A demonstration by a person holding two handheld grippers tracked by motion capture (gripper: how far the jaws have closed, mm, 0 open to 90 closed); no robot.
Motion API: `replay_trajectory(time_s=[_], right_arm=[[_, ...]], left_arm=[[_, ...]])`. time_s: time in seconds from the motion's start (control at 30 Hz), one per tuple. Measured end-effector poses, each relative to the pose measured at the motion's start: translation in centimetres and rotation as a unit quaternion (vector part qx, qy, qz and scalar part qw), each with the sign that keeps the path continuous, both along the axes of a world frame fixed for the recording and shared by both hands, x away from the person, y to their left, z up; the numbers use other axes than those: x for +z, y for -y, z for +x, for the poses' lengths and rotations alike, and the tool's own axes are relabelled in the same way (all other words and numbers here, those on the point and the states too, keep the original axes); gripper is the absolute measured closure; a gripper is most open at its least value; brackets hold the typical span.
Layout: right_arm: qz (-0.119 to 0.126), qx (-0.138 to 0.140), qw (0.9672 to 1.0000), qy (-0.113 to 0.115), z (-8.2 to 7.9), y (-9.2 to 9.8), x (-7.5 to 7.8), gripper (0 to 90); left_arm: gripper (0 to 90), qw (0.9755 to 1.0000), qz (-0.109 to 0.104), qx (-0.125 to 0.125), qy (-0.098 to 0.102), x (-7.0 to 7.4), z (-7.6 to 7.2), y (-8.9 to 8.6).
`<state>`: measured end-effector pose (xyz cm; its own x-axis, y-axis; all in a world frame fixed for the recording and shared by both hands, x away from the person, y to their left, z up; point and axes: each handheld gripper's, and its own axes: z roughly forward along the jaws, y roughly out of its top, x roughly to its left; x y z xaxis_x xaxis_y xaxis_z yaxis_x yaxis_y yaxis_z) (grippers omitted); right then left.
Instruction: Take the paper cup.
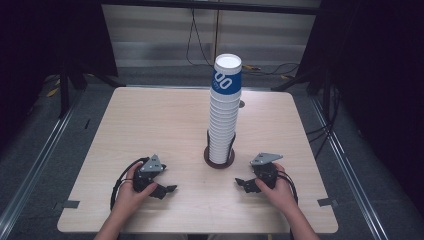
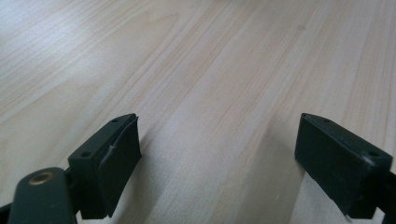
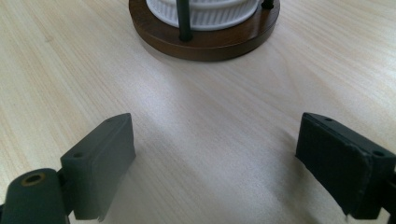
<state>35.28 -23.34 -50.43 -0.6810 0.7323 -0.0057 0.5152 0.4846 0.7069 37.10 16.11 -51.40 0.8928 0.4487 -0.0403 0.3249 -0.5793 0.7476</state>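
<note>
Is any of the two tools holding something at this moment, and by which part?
Nothing is held. The left tool and the right tool both stand open over bare table, apart from the stack of paper cups.

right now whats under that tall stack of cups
The cup stack stands on a round dark wooden base with thin black upright rods around it. The base's middle is covered by the cups.

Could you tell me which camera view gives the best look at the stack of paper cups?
The high view: the whole stack of cups stands upright in its round stand. The right gripper view catches just its lowest cups; the left gripper view shows bare table.
</note>
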Motion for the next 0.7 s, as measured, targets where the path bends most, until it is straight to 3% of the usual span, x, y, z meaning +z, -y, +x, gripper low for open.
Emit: replay_trajectory(time_s=[0.37, 0.47, 0.5, 0.6, 0.7], right_arm=[[0.0, 0.003, 1.0, -0.006, -0.1, -0.1, 0.1, 10.8], [-0.024, 0.044, 0.9981, -0.036, 0.1, 0.0, 0.9, 13.3], [-0.024, 0.045, 0.998, -0.036, 0.1, 0.0, 1.1, 13.0], [-0.01, 0.047, 0.9978, -0.045, 0.1, 0.2, 2.0, 13.0], [0.004, 0.044, 0.9986, -0.028, 0.2, 0.4, 3.0, 13.0]], left_arm=[[13.6, 1.0, -0.001, 0.003, -0.004, 0.0, -0.1, -0.1], [15.5, 0.9998, -0.001, 0.015, -0.015, 0.3, -0.1, -0.5], [15.6, 0.9996, 0.0, 0.018, -0.021, 0.4, -0.1, -0.6], [15.8, 0.9993, 0.001, 0.023, -0.029, 0.7, -0.1, -0.7], [15.8, 0.9993, -0.001, 0.022, -0.031, 1.3, -0.1, -0.6]])
